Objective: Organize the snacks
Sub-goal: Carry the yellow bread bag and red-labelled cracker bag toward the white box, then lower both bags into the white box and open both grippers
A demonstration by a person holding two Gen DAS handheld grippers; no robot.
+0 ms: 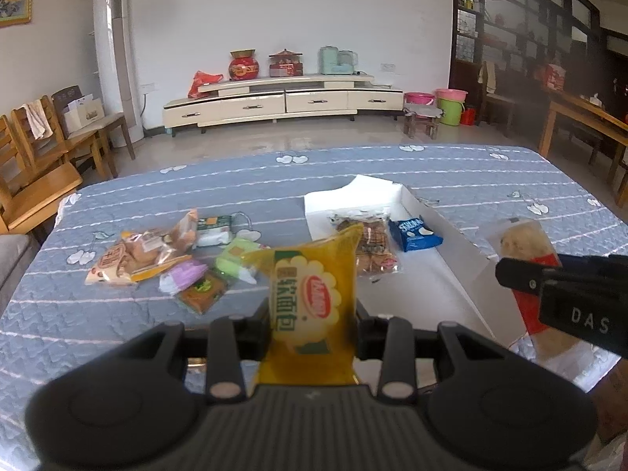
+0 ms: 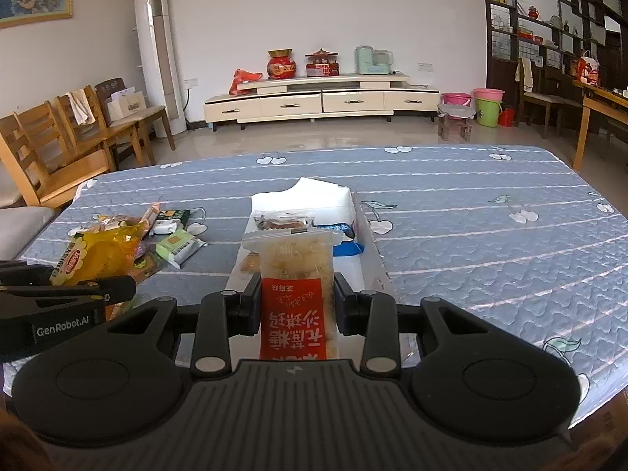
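The bench [image 1: 471, 180] wears a quilted blue-grey cover with pale stripes and small white leaf-and-cherry motifs. Toward one o'clock in the left wrist view a shallow white box [image 1: 428, 212] sits on the cover, its flap open at the far end. At ten o'clock a loose heap of snacks lies directly on the cloth: a tan bread packet [image 1: 121, 261], a white-and-green packet [image 1: 214, 231], a light green packet [image 1: 235, 257], a lilac packet [image 1: 184, 274] and an orange-brown packet [image 1: 202, 290], touching or overlapping one another.
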